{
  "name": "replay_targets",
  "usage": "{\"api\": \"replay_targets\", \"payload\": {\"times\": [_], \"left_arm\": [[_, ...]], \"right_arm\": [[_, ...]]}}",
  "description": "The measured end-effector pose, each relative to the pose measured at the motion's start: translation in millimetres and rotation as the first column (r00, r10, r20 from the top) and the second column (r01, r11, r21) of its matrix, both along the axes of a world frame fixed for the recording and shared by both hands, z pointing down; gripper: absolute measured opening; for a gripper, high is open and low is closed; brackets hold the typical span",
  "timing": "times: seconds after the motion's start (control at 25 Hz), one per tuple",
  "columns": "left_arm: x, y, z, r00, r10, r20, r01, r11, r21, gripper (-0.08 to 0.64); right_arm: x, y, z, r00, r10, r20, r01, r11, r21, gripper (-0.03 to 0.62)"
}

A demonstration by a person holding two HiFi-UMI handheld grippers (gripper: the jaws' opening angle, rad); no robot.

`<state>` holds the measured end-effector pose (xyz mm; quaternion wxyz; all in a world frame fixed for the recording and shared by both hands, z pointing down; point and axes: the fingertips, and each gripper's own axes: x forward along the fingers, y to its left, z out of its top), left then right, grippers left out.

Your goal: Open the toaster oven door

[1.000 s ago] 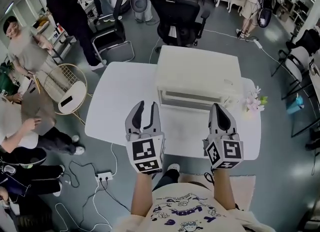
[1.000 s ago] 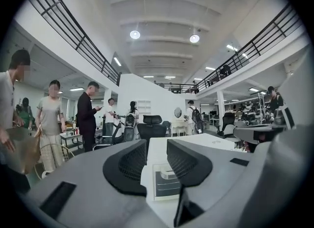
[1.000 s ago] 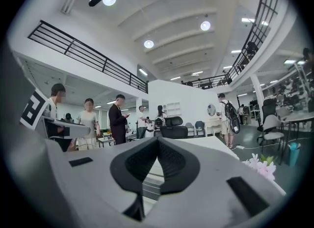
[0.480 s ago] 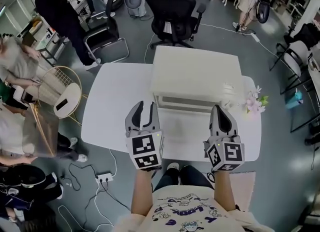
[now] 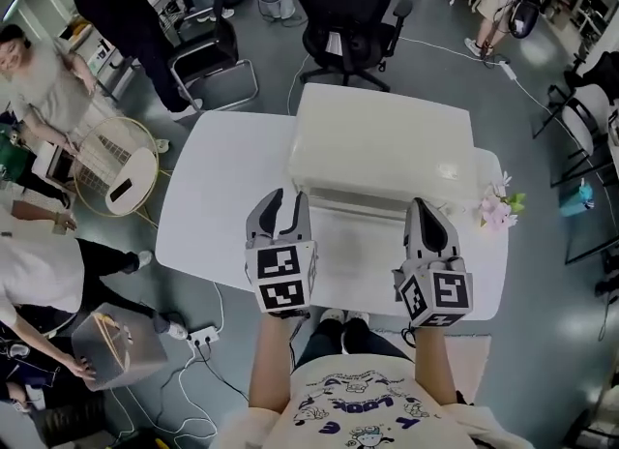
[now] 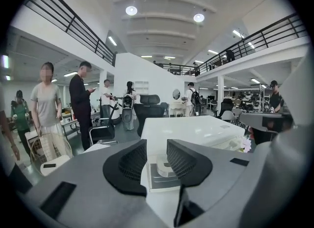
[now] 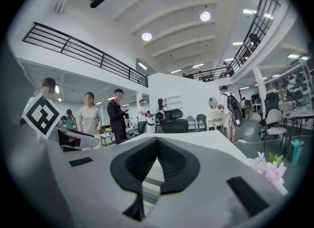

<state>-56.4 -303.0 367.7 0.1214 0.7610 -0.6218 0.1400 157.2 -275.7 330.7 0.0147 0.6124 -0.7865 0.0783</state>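
1. The left tongs (image 5: 288, 203) hang over the near part of the white desk (image 5: 218, 186). Their two dark jaws are spread, with a clear gap and nothing gripped.
2. The right tongs (image 5: 423, 205) hang level with them, well to their right. Their jaws are pressed together at the tips, with nothing between them.
3. The cream toaster oven (image 5: 382, 142) stands on the desk just ahead of both tongs, its front turned toward them. The left tongs point at its front left corner and the right tongs at the right part of its front.
4. In the left gripper view, part of the oven's lower front shows through the gap of the left tongs (image 6: 156, 146). It lies beyond the jaws, not between them.
5. From the head view, the toaster oven door (image 5: 372, 207) shows only as a narrow strip along the front edge, lying flush with the body.
6. Pink flowers (image 5: 495, 207) sit at the desk's edge, to the right of the right tongs and just beside the oven's right side.
7. A black office chair (image 5: 348, 16) stands on the floor far ahead of the tongs, behind the oven.
8. Several people stand off to the left of the left tongs, away from the desk, near a round wire side table (image 5: 116, 166).
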Motion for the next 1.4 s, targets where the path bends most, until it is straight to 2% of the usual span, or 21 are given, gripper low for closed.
{"api": "replay_targets", "payload": {"times": [0.16, 0.36, 0.6, 1.0, 1.4], "left_arm": [[2.6, -7.1, 13.6, 1.0, -0.004, -0.005, 0.004, 0.999, -0.046, 0.13], [4.4, -13.7, 30.8, 0.999, 0.016, 0.033, -0.012, 0.993, -0.117, 0.13], [12.3, -21.7, 57.7, 0.995, 0.066, 0.074, -0.046, 0.969, -0.242, 0.13], [16.8, -41.6, 77.2, 0.994, 0.085, 0.066, -0.061, 0.948, -0.313, 0.13], [18.3, -46.1, 83.7, 0.993, 0.099, 0.062, -0.067, 0.914, -0.399, 0.13]], "right_arm": [[1.6, -5.3, 8.8, 1.0, -0.014, 0.001, 0.014, 1.0, -0.021, -0.002], [4.7, -8.3, 8.6, 1.0, -0.018, 0.01, 0.018, 1.0, -0.023, -0.002], [10.5, -10.8, 12.7, 1.0, -0.018, 0.014, 0.018, 0.999, -0.032, -0.002], [21.0, -15.2, 14.7, 1.0, -0.012, 0.014, 0.012, 0.999, -0.039, -0.002], [26.9, -18.3, 16.6, 1.0, -0.005, 0.022, 0.006, 0.999, -0.045, -0.002]]}}
